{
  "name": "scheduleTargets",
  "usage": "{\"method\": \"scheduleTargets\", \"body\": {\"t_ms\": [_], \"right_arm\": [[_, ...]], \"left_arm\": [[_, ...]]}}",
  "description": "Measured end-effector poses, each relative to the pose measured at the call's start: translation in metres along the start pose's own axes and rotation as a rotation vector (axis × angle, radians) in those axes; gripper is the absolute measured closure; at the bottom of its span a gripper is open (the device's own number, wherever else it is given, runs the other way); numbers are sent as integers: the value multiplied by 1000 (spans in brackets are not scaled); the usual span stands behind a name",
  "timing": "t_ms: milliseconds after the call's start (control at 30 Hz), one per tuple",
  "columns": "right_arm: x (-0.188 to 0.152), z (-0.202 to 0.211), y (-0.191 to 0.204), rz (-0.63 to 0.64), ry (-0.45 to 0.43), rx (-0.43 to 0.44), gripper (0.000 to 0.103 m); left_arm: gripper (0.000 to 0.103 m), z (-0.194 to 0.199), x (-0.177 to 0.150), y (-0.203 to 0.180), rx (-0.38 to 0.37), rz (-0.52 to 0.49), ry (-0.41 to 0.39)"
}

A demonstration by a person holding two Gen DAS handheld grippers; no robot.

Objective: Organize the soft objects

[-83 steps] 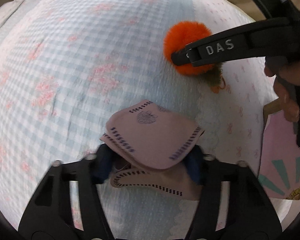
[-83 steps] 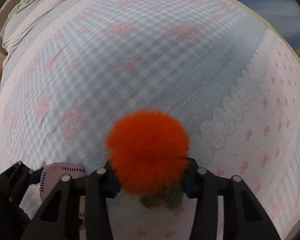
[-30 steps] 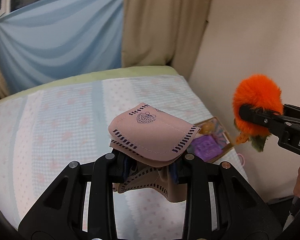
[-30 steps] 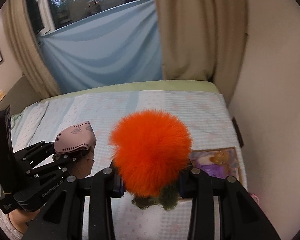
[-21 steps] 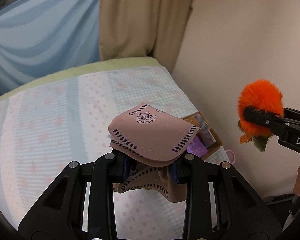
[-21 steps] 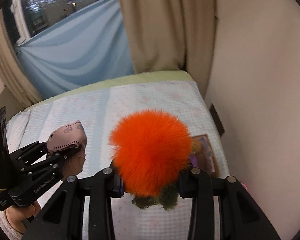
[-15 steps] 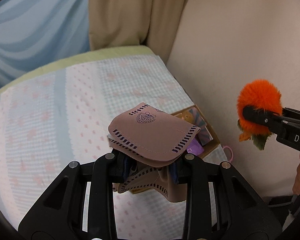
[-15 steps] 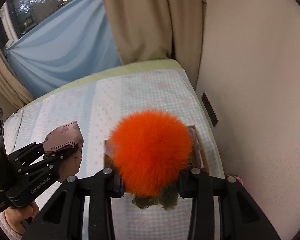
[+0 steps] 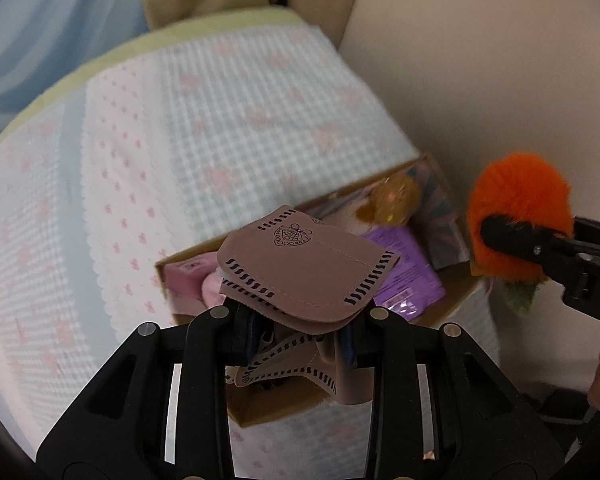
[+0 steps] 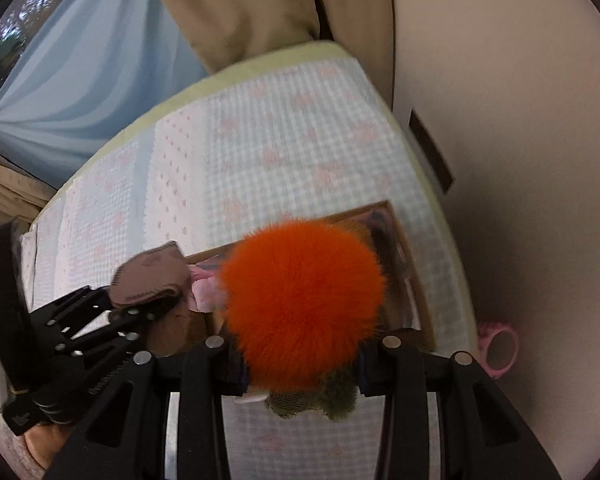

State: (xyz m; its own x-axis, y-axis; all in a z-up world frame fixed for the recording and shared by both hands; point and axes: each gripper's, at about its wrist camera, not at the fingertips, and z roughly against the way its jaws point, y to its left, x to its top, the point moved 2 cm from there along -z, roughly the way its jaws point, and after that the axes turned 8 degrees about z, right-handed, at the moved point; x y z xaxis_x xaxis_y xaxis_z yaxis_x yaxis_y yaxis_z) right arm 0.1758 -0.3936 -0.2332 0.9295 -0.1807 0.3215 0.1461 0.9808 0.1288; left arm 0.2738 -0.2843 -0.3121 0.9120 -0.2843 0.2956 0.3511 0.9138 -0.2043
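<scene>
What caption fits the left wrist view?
Left tool carries a folded pink cloth above an open cardboard box on a bed.

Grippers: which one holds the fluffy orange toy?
The right gripper clamps the orange pom-pom; the left gripper holds a folded pink cloth.

The pompom (image 10: 300, 304) is fluffy orange fur. The pouch (image 9: 306, 268) looks like smooth matt leather with dark stitching. The box (image 9: 260, 412) is plain cardboard; the bed (image 9: 180, 120) wears soft checked cloth. Each hand-held gripper is matt black plastic.

I see soft, even room light, a blurry bed (image 9: 228, 128), and round pictures bent with dark corners.
</scene>
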Motion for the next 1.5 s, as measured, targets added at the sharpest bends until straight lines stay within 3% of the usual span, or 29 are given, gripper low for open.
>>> {"method": "scheduleTargets", "body": {"t_ms": [300, 367, 400, 433, 467, 533, 667, 867, 1133, 1300, 1500], "right_arm": [[-6, -67, -15, -116, 123, 117, 64], [-5, -76, -16, -130, 129, 126, 62], [-4, -80, -18, -134, 127, 132, 58], [-3, -83, -18, -134, 127, 139, 43], [-1, -85, -19, -136, 128, 142, 19], [-1, -87, -20, -137, 128, 118, 0], [-2, -84, -25, -127, 125, 80, 0], [-7, -70, -25, -114, 112, 32, 0], [-14, -34, -6, -54, 76, 26, 0], [-16, 8, 16, -12, 17, 1, 0], [-22, 77, 59, 67, -95, -44, 0]], "left_arm": [[73, -59, -8, 0, 20, -32, 138], [48, -63, -9, -3, 26, -58, 142], [13, -62, -10, -4, 43, -71, 136], [0, -59, -13, -4, 80, -91, 112], [0, -54, -14, -5, 80, -98, 89], [0, -50, -18, -4, 65, -97, 97], [0, -42, -22, -1, 107, -96, 97], [0, -25, -24, 2, 112, -79, 55], [0, 28, -35, 5, 96, -53, -23], [0, 86, -47, 15, 76, -20, -101], [0, 181, -69, 37, 61, 17, -254]]}}
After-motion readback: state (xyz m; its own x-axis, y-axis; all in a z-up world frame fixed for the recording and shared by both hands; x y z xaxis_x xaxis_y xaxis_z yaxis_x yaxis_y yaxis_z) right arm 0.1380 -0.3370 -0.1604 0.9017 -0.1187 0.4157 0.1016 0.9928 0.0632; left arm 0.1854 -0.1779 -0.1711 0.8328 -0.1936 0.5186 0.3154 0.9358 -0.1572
